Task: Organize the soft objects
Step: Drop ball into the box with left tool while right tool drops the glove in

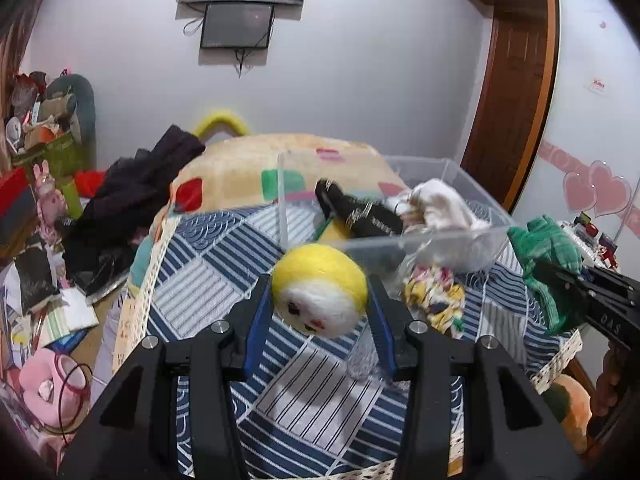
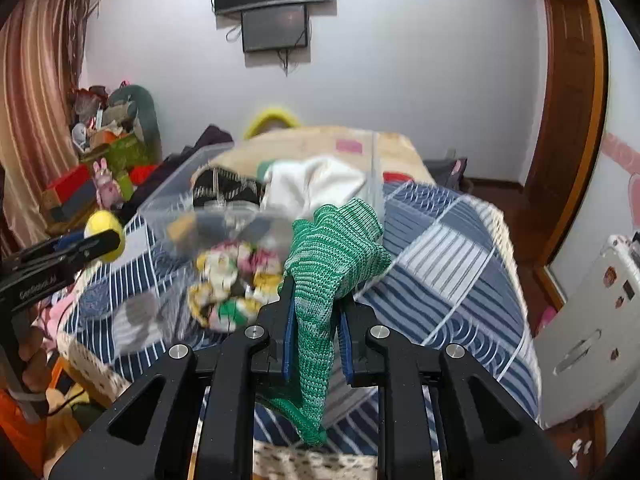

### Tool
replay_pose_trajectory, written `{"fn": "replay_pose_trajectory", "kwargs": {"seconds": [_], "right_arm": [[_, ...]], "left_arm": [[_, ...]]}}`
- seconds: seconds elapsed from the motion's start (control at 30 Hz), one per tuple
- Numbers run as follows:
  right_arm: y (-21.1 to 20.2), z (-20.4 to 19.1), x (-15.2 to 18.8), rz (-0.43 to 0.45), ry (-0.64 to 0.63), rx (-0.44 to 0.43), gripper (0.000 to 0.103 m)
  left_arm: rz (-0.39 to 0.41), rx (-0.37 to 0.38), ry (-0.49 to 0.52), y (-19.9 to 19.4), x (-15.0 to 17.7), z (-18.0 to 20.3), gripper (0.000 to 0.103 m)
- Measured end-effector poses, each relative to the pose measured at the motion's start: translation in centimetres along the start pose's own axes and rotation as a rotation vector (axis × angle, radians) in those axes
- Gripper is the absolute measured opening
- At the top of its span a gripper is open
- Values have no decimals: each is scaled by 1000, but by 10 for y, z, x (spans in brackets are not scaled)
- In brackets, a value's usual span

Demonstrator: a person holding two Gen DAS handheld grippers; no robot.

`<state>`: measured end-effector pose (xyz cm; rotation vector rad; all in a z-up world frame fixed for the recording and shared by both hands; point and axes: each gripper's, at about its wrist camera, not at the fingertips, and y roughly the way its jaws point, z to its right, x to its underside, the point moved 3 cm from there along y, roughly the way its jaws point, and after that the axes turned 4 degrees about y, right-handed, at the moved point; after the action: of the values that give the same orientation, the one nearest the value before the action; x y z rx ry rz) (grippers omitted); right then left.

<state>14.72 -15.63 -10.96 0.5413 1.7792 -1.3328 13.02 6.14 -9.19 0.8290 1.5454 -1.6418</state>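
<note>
My left gripper [image 1: 320,294] is shut on a round yellow and white plush ball with a face [image 1: 320,290], held above the striped bedspread in front of a clear plastic bin [image 1: 424,236]. The bin holds a black item [image 1: 360,214] and a white cloth [image 1: 436,200]. My right gripper [image 2: 314,304] is shut on a green knitted cloth [image 2: 332,256], which hangs down between the fingers. The green cloth also shows at the right of the left wrist view [image 1: 548,248]. A floral cloth [image 1: 434,296] lies on the bedspread by the bin's front wall.
The blue and white striped bedspread [image 1: 312,396] covers the work surface. A beige patterned quilt [image 1: 248,164] lies behind the bin, dark clothes [image 1: 136,188] to its left. Clutter and pink plush toys [image 1: 44,380] fill the floor at left. A door [image 1: 508,92] stands at right.
</note>
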Motion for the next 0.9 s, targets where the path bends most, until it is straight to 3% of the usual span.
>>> {"fn": "replay_pose_trajectory", "kwargs": {"seconds": [0.27, 0.43, 0.7, 0.9], "right_arm": [[-4, -10, -41, 103, -42, 13, 16], [1, -19, -59, 150, -61, 7, 16], [35, -39, -73, 137, -81, -23, 16], [67, -55, -71, 78, -101, -49, 16]], "left_arm": [[72, -2, 22, -1, -31, 6, 45], [72, 5, 15, 16, -45, 7, 45], [6, 19, -11, 57, -48, 3, 45], [-34, 31, -8, 79, -43, 4, 45]]}}
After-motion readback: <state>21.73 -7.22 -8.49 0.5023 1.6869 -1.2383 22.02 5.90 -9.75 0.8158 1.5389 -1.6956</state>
